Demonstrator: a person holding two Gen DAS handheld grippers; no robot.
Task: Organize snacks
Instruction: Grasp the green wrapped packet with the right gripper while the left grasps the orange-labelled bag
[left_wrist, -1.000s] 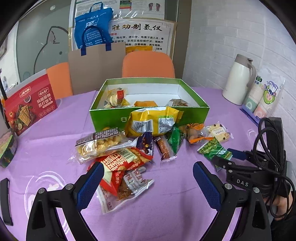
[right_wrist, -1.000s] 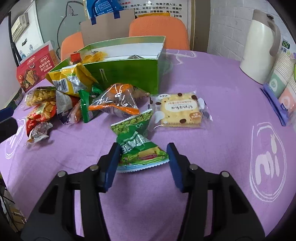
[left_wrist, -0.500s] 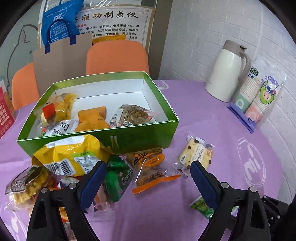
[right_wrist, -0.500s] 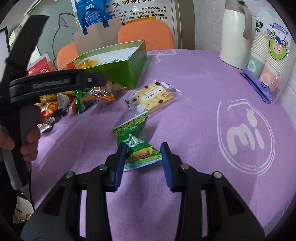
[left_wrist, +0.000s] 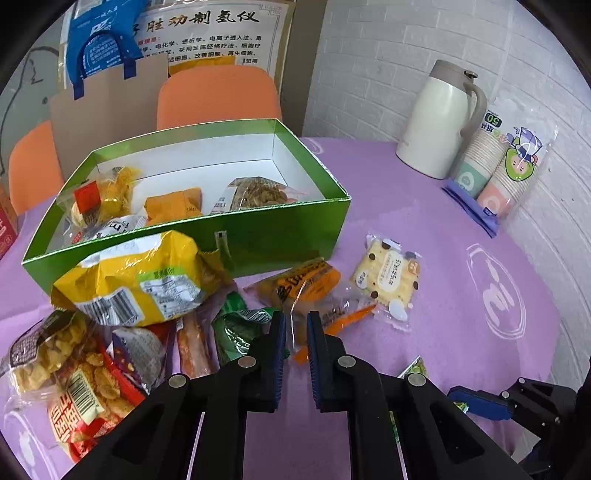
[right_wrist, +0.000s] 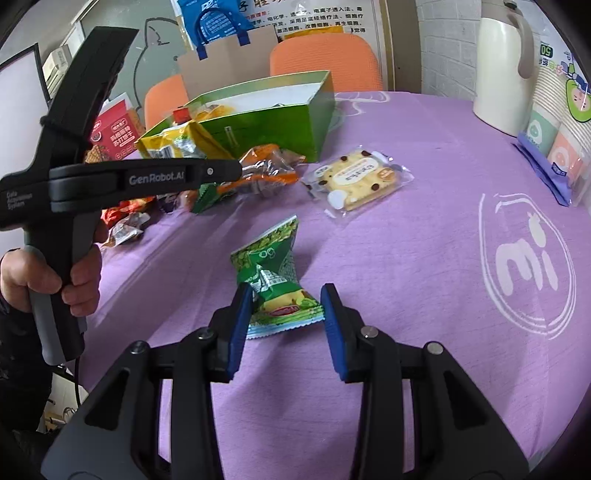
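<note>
1. orange snack packet (left_wrist: 310, 291) lies on the purple table just in front of the green box (left_wrist: 288, 229), its clear end now pinched in the left gripper (left_wrist: 294, 332), which was wide open a moment ago.
2. right gripper (right_wrist: 284, 314) has eased half open around the green packet (right_wrist: 275, 273) near the table's front edge, not clamping it.
3. so the orange one looks set for the box.

Left wrist view: low over the desk (left_wrist: 443, 229), facing the green box (left_wrist: 288, 229) close ahead, far edge and brick wall beyond. Right wrist view: low, nearer the desk's near edge, facing the same way from further right. Shared: box, biscuit packet (left_wrist: 388, 275), white jug (right_wrist: 506, 66).
</note>
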